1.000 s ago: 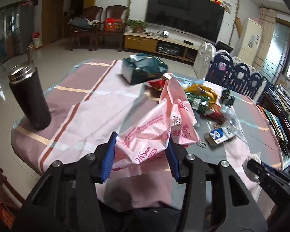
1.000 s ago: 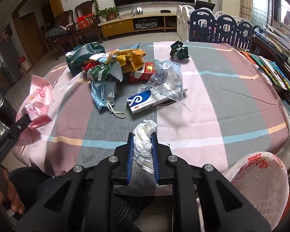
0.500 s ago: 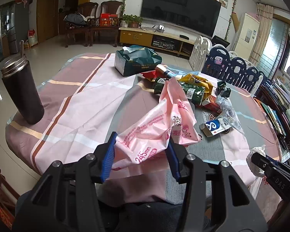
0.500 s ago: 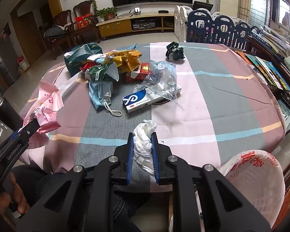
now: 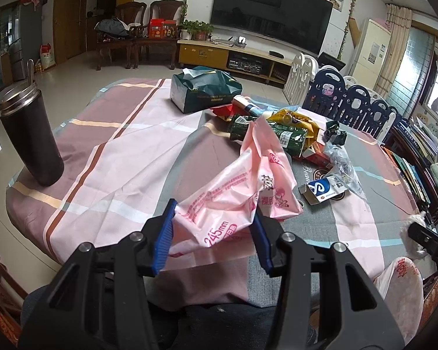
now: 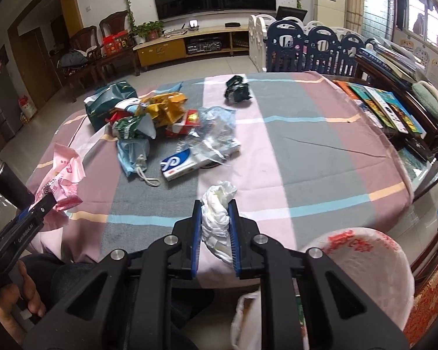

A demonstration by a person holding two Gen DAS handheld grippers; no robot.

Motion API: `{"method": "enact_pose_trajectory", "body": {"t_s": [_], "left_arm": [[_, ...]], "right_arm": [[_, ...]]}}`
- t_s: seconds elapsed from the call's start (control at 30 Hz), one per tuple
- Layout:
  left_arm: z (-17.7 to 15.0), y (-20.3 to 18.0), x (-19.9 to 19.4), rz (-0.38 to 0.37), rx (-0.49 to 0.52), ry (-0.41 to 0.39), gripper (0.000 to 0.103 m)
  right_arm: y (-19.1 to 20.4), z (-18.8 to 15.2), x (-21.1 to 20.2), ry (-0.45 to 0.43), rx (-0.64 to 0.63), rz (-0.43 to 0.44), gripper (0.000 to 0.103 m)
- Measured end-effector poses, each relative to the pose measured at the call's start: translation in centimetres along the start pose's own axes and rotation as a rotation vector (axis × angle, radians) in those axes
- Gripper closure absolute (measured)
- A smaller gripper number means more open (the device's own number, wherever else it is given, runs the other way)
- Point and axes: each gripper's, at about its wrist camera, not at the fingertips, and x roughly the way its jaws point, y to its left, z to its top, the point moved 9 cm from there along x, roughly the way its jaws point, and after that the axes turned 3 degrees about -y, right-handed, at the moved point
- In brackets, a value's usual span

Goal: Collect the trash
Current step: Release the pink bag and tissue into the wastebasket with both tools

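Left wrist view is showing the left tongs (image 5: 213,227) gripping a crumpled pink plastic bag (image 5: 242,192) between their blue pads, the bag bulging up and forward from them above the near edge of the bench (image 5: 116,157), which is wearing a striped pink, grey and mauve cloth. Ahead of these tongs a heap of trash is lying on the cloth: a dark green tissue box (image 5: 204,93) farthest off, a green foil wrapper (image 5: 280,137) and a yellow wrapper (image 5: 295,119) beyond the bag's tip, and a blue and white carton (image 5: 324,189) off to the right with a clear plastic bag (image 5: 341,160) just behind it. Far to the left a dark steel flask (image 5: 29,134) is standing upright near the bench's edge. In the right wrist view the right tongs (image 6: 216,224) are pinching a wad of white tissue (image 6: 217,210) tightly between nearly closed pads, holding it over the near part of the cloth. Ahead and slightly left of these tongs the blue and white carton is lying partly under the clear plastic bag, with a light blue mask (image 6: 134,154) and its cord farther left. A small dark green wrapper (image 6: 238,89) is sitting alone well beyond. Below and to the right of the right tongs a white bin bag with red print (image 6: 362,262) is gaping open beside the bench.
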Motion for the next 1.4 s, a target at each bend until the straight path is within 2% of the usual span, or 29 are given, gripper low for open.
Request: {"method": "enact_pose_trajectory", "body": {"t_s": [0.23, 0.33, 0.43, 0.53, 0.6, 0.67, 0.77, 0.87, 0.93, 0.97, 1.03, 1.1, 1.17, 1.3, 1.4], "left_arm": [[0.3, -1.6, -1.2, -0.053, 0.004, -0.002, 0.054], [0.4, -3.8, -2.1, -0.085, 0.04, -0.006, 0.054], [0.4, -6.3, -3.4, -0.129, 0.082, -0.013, 0.054], [-0.2, -9.7, -4.6, -0.197, 0.135, 0.006, 0.054], [-1.1, -12.3, -5.2, -0.255, 0.175, 0.031, 0.054], [-2.7, -15.3, -5.8, -0.319, 0.228, 0.067, 0.053], [-5.7, -19.7, -6.5, -0.416, 0.307, 0.132, 0.053], [-9.6, -24.2, -7.4, -0.521, 0.432, 0.21, 0.053], [-12.2, -26.7, -8.1, -0.603, 0.516, 0.26, 0.05], [-13.8, -28.1, -8.6, -0.651, 0.576, 0.29, 0.046], [-16.3, -29.6, -9.2, -0.69, 0.67, 0.305, 0.035], [-17.3, -29.9, -9.0, -0.654, 0.727, 0.285, 0.021], [-17.3, -29.6, -8.3, -0.616, 0.718, 0.291, 0.019], [-14.4, -26.6, -6.2, -0.557, 0.551, 0.298, 0.015], [-12.1, -23.8, -4.5, -0.469, 0.423, 0.289, 0.015]], "right_arm": [[-7.8, -1.5, -3.9, 0.002, 0.04, -0.094, 0.085], [-10.9, -3.7, -4.5, 0.032, 0.07, -0.129, 0.085], [-13.1, -7.0, -4.0, 0.103, 0.11, -0.15, 0.083], [-14.5, -10.0, -3.1, 0.184, 0.182, -0.144, 0.067], [-15.5, -10.7, -3.3, 0.18, 0.251, -0.138, 0.042], [-16.8, -10.2, -4.1, 0.136, 0.32, -0.138, 0.033], [-18.8, -8.8, -5.5, 0.067, 0.371, -0.164, 0.032], [-21.3, -7.5, -7.1, -0.01, 0.416, -0.216, 0.03], [-22.7, -7.1, -7.6, -0.034, 0.449, -0.221, 0.029], [-23.2, -7.0, -7.7, -0.039, 0.457, -0.216, 0.029], [-23.8, -6.8, -7.8, -0.047, 0.463, -0.218, 0.029], [-24.1, -6.8, -7.9, -0.054, 0.468, -0.224, 0.029], [-24.1, -7.1, -7.8, -0.05, 0.474, -0.223, 0.029], [-23.7, -7.5, -7.3, -0.031, 0.481, -0.211, 0.029], [-22.8, -7.4, -6.8, -0.021, 0.463, -0.201, 0.029]]}}
